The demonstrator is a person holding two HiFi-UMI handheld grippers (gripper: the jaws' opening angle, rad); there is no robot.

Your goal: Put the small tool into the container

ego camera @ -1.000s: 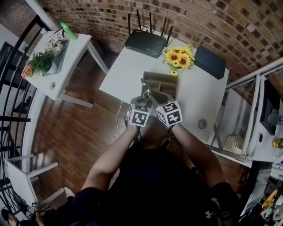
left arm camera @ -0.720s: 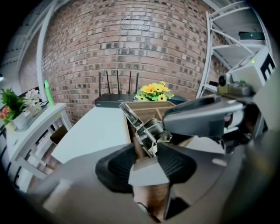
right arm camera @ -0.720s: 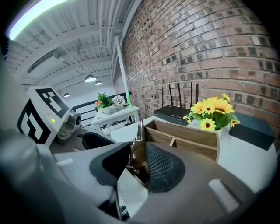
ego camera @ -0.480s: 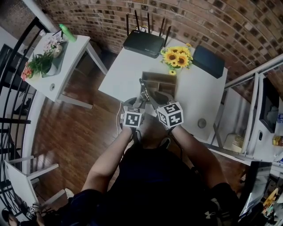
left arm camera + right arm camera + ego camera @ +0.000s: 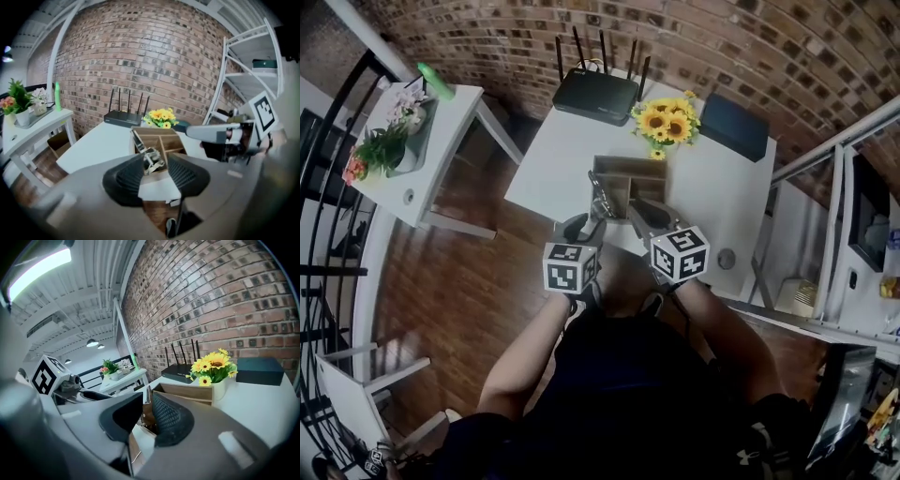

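1. The small tool [image 5: 149,158] is leaning tilted at the near-left corner of the wooden container [image 5: 643,167] on the tabletop [image 5: 551,159], its handle poking above the rim.
2. The left hand-held gripper [image 5: 156,166] is hanging released just short of the tool. The right hand-held gripper [image 5: 147,405], empty, is closing beside the container's wall.
3. A nudge from either gripper could tip the tool out.
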